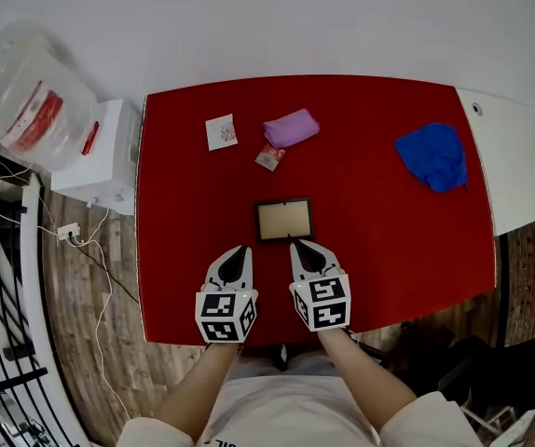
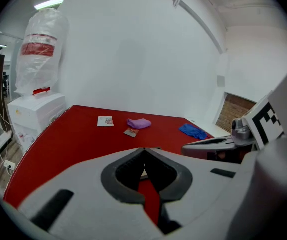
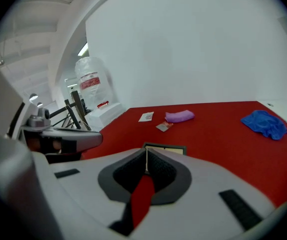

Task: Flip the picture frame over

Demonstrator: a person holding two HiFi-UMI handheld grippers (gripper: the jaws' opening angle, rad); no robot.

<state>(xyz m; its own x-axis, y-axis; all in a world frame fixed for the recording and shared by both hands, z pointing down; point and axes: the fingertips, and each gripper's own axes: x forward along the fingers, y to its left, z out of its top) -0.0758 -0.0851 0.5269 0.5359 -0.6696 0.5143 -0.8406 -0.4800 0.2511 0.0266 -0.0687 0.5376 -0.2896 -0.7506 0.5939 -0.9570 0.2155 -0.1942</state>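
A dark rectangular picture frame (image 1: 283, 220) with a pale beige panel facing up lies flat on the red surface (image 1: 389, 250), about midway between the left and right edges and somewhat closer to the near edge.

The left tool (image 1: 241, 250) points at the surface just outside the frame's near left corner. Its jaws are pressed together with nothing between them. The right tool (image 1: 296, 245) has its tip at the frame's near edge, right of that edge's middle. Whether it touches the frame cannot be told. Its jaws are likewise closed together and empty. The two tools sit side by side, near each other but apart.

Toward the far edge lie a small white printed card (image 1: 221, 131), a folded purple cloth (image 1: 292, 127) and, just in front of the cloth, a small reddish packet (image 1: 269, 157). A crumpled blue cloth (image 1: 432, 155) rests near the far right corner, well apart from the frame.
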